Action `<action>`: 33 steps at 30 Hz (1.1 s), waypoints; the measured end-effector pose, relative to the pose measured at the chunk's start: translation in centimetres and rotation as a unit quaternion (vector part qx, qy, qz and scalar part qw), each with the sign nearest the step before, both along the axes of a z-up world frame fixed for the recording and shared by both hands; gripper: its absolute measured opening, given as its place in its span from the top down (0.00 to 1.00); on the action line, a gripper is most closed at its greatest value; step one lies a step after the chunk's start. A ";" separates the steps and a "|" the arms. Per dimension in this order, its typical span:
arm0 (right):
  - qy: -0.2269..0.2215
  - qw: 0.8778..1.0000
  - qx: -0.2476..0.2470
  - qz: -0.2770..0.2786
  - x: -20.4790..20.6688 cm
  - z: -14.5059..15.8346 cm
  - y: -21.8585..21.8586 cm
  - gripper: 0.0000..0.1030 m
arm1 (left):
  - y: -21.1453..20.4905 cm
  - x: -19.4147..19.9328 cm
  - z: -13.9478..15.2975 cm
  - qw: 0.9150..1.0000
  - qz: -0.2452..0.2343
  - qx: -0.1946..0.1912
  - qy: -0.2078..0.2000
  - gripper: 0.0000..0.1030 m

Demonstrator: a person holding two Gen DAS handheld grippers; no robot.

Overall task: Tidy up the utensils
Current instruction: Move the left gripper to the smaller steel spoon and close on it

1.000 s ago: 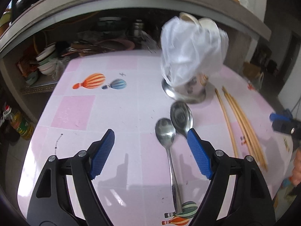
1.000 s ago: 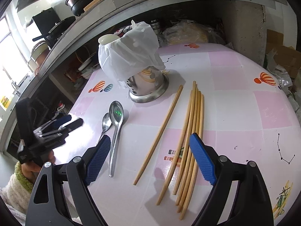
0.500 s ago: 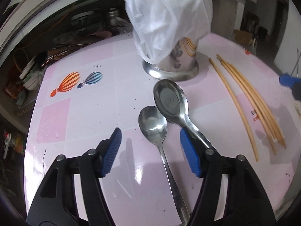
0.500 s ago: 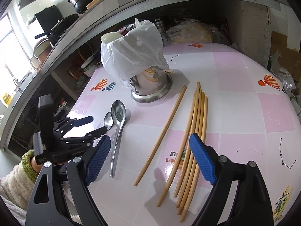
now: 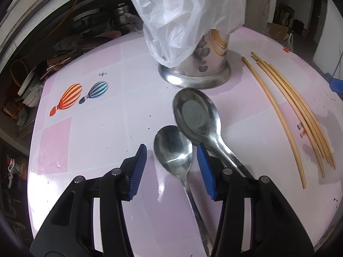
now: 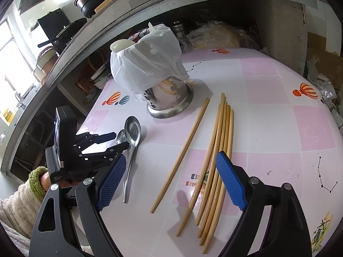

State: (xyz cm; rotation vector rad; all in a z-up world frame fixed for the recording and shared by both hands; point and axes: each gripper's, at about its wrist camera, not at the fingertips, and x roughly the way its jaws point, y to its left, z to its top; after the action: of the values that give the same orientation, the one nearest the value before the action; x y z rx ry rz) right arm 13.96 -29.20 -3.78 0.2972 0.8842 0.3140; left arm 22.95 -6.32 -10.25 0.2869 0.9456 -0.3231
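- The steel utensil holder with a wide round base [image 5: 194, 75], half wrapped in a crinkled white plastic bag [image 5: 182, 15], stands on the pink-and-white checked desk [image 5: 96, 128] and serves as the landmark
- Just in front of the holder's base lies the large steel spoon with a broad oval bowl [image 5: 196, 117], bowl up, its handle running away from the holder
- The small steel spoon [image 5: 173, 150] lies beside it on the side farther from the holder, the large bowl overlapping its edge
- The left claw [image 5: 171, 167] is down at the desk with its blue pads on either side of the small spoon's bowl; the jaws have just been closing, yet gaps remain, so nothing is gripped
- To the right of the holder, in the left wrist view, lie the pale wooden chopsticks [image 6: 216, 150]: one apart, the rest bunched together
- The right claw [image 6: 169, 177] hangs wide open above the near ends of the chopsticks, holding nothing
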 end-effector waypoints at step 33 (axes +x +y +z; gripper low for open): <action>0.002 1.000 0.012 0.004 0.1 -0.3 0.0 0.19 | 1.4 1.9 0.0 0.994 0.098 -0.038 0.032 0.56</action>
State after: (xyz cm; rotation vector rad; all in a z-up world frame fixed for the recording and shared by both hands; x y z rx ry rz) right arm 14.05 -29.16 -4.11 0.3164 0.8870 0.3305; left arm 24.80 -4.90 -10.28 0.1141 1.0129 -0.1879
